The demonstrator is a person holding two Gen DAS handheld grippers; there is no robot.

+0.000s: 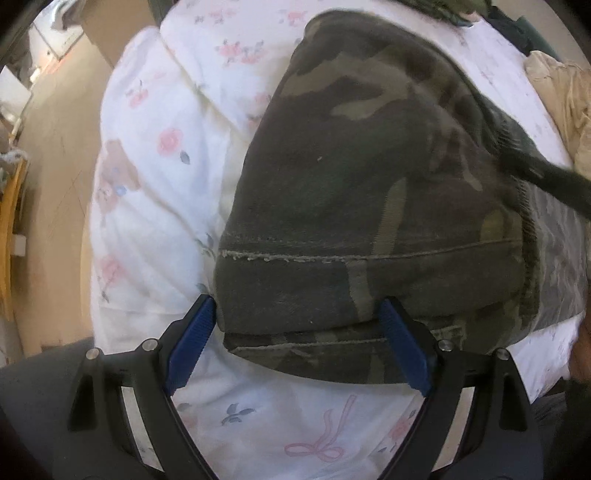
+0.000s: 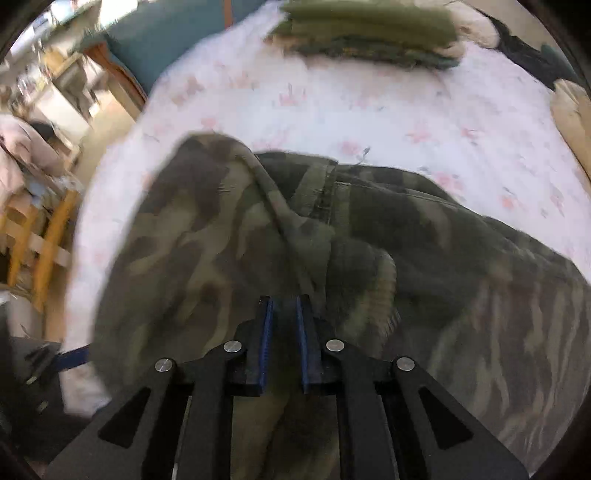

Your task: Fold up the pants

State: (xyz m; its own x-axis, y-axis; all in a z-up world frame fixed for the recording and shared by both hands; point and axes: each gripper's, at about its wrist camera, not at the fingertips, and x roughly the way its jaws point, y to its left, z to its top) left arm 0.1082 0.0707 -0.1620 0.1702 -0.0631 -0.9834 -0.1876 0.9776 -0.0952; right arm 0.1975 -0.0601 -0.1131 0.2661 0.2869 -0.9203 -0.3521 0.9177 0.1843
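On a floral bedsheet (image 1: pixel 155 192), I am working a pair of camouflage pants (image 1: pixel 369 177) with both tools. My left gripper (image 1: pixel 299 343) is standing with its blue pads (image 1: pixel 190 343) spread wide on either side of the hemmed leg ends, which are lying stacked at the near edge of the bed; the fingers are not pinching the cloth. Only the right wrist view is showing my right gripper (image 2: pixel 284 339), its fingers drawn nearly together on a raised ridge of camouflage fabric, the pants (image 2: pixel 258 240) bunching across the near half of the sheet (image 2: pixel 369 110). That view is also revealing a folded green stack (image 2: pixel 369 29) at the far side of the bed and yellow wooden rails (image 2: pixel 51 236) at left. The left view alone is showing a beige garment (image 1: pixel 561 92) at far right.
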